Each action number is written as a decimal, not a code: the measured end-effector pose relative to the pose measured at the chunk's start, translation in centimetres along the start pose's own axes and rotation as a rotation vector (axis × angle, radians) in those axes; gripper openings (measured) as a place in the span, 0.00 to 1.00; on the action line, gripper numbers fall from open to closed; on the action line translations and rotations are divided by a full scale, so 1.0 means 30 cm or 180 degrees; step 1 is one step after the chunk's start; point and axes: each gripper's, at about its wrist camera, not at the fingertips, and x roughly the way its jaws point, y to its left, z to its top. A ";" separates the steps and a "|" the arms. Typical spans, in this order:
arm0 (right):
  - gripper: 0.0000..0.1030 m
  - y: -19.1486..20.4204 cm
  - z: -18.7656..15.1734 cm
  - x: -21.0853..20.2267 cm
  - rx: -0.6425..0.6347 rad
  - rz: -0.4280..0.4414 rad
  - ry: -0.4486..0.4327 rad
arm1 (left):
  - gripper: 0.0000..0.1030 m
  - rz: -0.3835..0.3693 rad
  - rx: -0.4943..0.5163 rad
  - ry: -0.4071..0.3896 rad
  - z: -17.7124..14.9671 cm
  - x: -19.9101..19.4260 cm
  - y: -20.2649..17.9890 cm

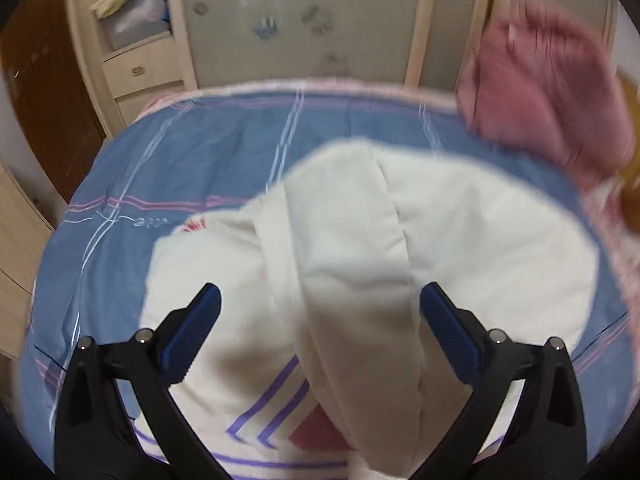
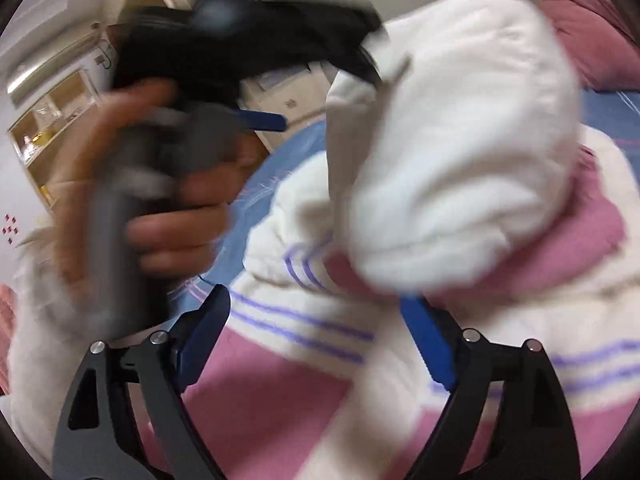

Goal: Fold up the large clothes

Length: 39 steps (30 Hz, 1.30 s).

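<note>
Left wrist view: your left gripper (image 1: 320, 300) has its jaws wide apart w/ nothing pinched. A fold of the white fleece top (image 1: 360, 248) runs up the middle of the frame between them, not touched. The top lies on the blue bed cover (image 1: 180, 152), w/ a pink pillow (image 1: 548, 92) at upper right.

Right wrist view: your right gripper (image 2: 316, 312) is spread wide too, empty. The white top fills the middle & right of the frame. Your left hand (image 2: 160, 200), blurry, is at mid left, holding the other tool
</note>
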 end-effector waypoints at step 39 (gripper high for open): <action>0.63 -0.192 0.519 0.108 -0.0162 -0.0865 -0.0237 | 0.98 0.0451 0.0329 -0.0404 -0.373 -0.136 0.056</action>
